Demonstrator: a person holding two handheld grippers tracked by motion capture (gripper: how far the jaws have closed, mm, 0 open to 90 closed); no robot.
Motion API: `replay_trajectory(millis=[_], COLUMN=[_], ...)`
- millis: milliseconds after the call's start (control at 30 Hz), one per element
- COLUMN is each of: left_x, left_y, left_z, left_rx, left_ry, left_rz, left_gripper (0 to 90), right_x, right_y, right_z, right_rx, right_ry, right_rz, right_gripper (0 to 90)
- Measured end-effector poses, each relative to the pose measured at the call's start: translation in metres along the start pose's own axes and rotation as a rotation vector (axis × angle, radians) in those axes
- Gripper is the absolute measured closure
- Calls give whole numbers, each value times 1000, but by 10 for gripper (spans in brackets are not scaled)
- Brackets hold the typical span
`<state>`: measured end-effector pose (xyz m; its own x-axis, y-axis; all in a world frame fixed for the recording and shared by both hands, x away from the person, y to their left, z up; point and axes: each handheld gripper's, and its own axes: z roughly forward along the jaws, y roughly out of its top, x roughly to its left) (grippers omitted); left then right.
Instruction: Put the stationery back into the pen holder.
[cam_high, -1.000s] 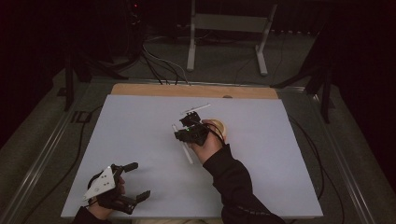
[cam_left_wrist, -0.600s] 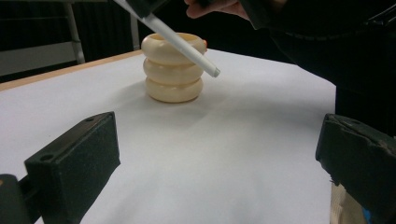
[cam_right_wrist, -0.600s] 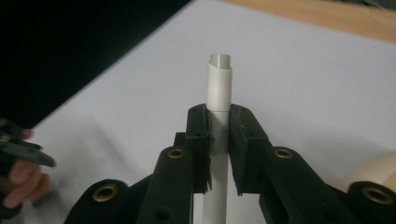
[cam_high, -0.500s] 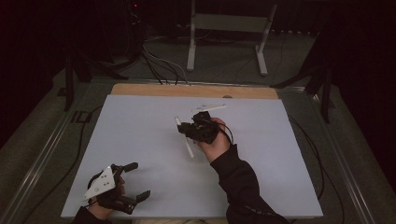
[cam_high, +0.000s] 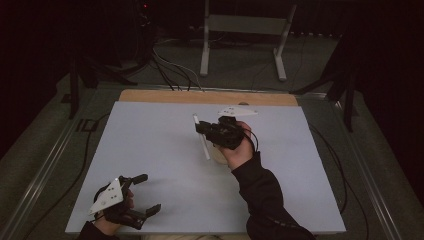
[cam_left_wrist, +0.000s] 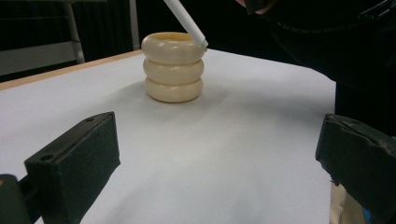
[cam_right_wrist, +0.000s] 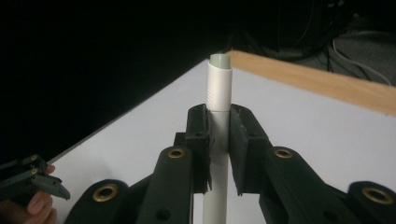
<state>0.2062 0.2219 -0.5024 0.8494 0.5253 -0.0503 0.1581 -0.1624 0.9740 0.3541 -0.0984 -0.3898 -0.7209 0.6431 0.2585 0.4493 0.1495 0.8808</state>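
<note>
Since the earlier frame the right gripper (cam_high: 204, 129) has drifted toward the centre right of the high view, carrying the white tube (cam_high: 202, 142), its lower end now hanging just above the cream ringed holder (cam_left_wrist: 173, 67). Its jaws are clamped on the tube's middle, while the left gripper (cam_high: 145, 194) rests spread wide and empty at lower left. Judging by looks, the tube is light, stiff and smooth, so a mid-shaft hold suits it, though it may slide.
</note>
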Motion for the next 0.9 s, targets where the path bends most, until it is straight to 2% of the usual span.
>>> replay_trajectory(millis=[433, 733, 900], left_x=[0, 0, 0], left_y=[0, 0, 0], left_z=[0, 0, 0], left_rx=[1, -1, -1], left_ry=[-4, -10, -7], left_rz=[3, 2, 3], left_gripper=[2, 2, 2], right_x=[-16, -30, -37], right_y=[6, 10, 13], right_z=[-13, -23, -27], right_rx=[-79, -122, -168], right_ry=[-6, -52, -94], right_rz=[-49, -59, -74], right_gripper=[782, 783, 783])
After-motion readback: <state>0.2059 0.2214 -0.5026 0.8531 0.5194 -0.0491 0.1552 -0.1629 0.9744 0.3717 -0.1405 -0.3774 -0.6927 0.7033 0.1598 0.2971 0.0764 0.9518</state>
